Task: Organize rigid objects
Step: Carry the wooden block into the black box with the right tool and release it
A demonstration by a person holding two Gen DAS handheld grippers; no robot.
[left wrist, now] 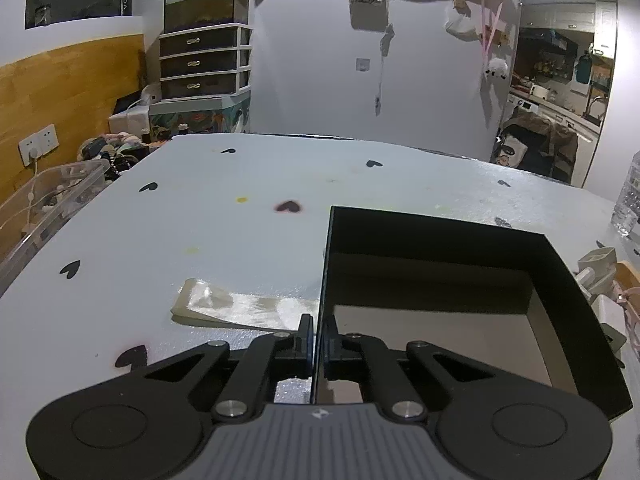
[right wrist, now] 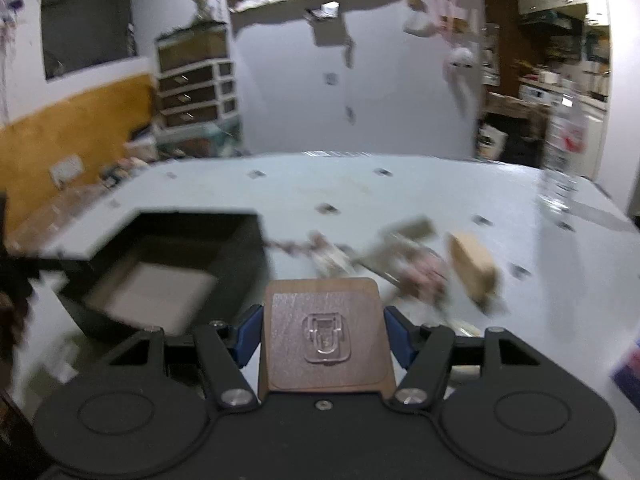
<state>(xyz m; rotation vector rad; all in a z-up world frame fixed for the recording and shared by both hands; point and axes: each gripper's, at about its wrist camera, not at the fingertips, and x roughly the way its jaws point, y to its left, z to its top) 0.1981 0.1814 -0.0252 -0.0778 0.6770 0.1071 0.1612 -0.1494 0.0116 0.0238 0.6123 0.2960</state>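
Observation:
A black open box stands on the white table, its pale floor bare. My left gripper is shut on the box's near left wall, one finger inside and one outside. In the right wrist view, which is blurred, the same box is at the left. My right gripper is shut on a brown square wooden tile with a clear plastic hook stuck on its face, held above the table just right of the box.
A clear plastic bag lies left of the box. Right of the box lies a blurred heap of small items with a tan wooden block. A clear bottle stands far right. A clear bin sits beyond the table's left edge.

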